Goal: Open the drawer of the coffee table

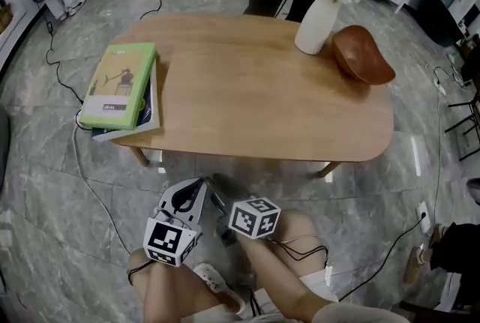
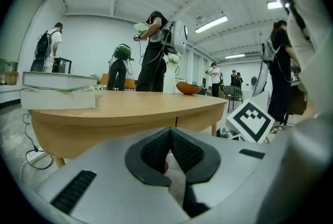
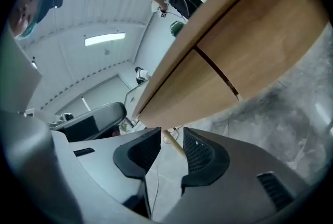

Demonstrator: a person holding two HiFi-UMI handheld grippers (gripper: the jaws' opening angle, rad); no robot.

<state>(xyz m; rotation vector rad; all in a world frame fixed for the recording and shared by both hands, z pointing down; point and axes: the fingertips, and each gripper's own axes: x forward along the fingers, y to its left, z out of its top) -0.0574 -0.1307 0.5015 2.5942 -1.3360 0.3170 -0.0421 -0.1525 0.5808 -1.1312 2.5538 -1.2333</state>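
Left tool (image 2: 170, 137) is clenched on nothing; right tool (image 3: 171, 147) is parted and empty. With no handle showing, pads may slip at the dark drawer seam (image 3: 216, 75) of the pale wooden desk (image 1: 247, 97). A jerk could topple the white ceramic vase (image 1: 319, 22).

The wooden coffee table (image 1: 247, 100), rounded at the corners, stands on a grey marble-pattern floor (image 1: 45, 194). At its left end in the head view lies a two-book stack: a green book (image 1: 120, 82) on a larger book (image 1: 152, 115). At the far right corner a white vase (image 1: 317, 23) of flowers stands upright, just beside a brown bowl (image 1: 364, 55). Cables (image 1: 94, 190) lie on the floor.
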